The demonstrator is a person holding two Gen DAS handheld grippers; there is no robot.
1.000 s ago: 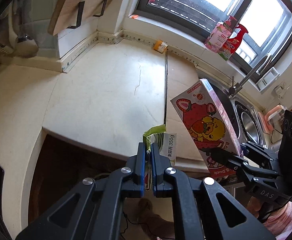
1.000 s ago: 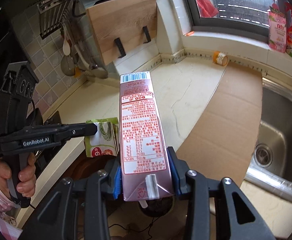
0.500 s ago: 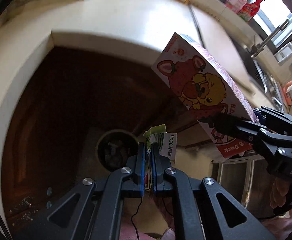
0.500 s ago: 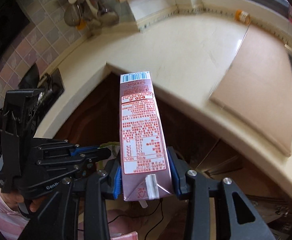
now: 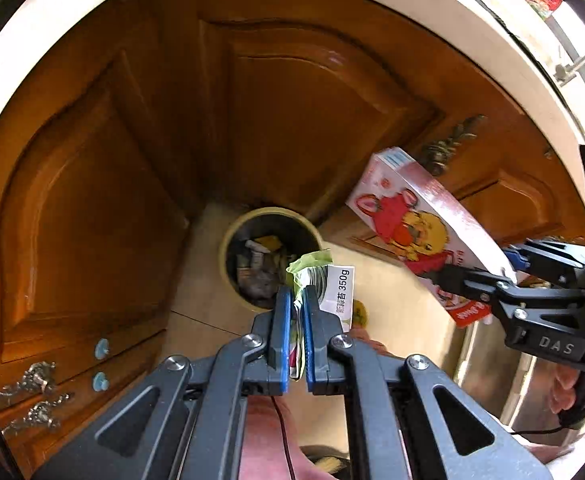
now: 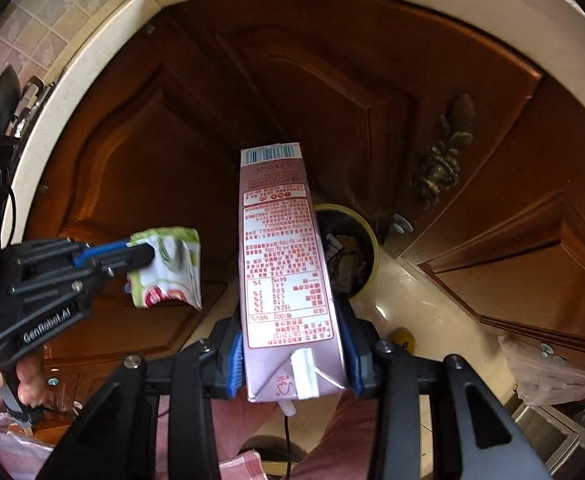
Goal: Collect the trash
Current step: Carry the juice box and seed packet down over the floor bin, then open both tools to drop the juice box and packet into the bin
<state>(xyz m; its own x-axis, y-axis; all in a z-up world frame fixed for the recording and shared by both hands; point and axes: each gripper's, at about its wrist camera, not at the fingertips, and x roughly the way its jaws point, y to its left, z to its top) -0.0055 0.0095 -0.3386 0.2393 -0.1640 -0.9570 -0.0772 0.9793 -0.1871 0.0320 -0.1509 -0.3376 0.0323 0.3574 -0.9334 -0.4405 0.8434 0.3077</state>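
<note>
My left gripper point(image 5: 295, 300) is closed on a flat green and white wrapper point(image 5: 324, 280); the two blue pads point(image 5: 283, 320) press it from both sides and only a thin gap stays between them. The wrapper stands up out of the fingers, and its white label with "350g" shows on the right side. In the right wrist view the same wrapper point(image 6: 168, 268) hangs from the left gripper point(image 6: 140, 256) on the left of the scene, crumpled, with a red print near its lower edge.

My right gripper point(image 6: 294, 344) holds a pink milk carton point(image 6: 284, 264) across its body, the blue pads tight on both long sides. The carton points away from me, with the barcode end far and the folded top near my hand. In the left wrist view the carton point(image 5: 416, 224) shows its front with a cartoon duck, and the right gripper point(image 5: 508, 268) grips it at the lower end.

Beyond both grippers, down on the pale floor point(image 5: 396, 280), stands a round trash bin point(image 5: 268, 256) with a yellowish rim. It is open and some waste lies inside already. In the left view the wrapper is just in front of the right part of the rim. In the right view the bin point(image 6: 356, 248) is partly hidden behind the carton, to its right.

Brown wooden cabinet doors point(image 5: 104, 200) rise around the bin, and the cream counter edge point(image 6: 92, 64) curves above them. A metal ornamental handle point(image 6: 444, 156) sits on the door at the right.
</note>
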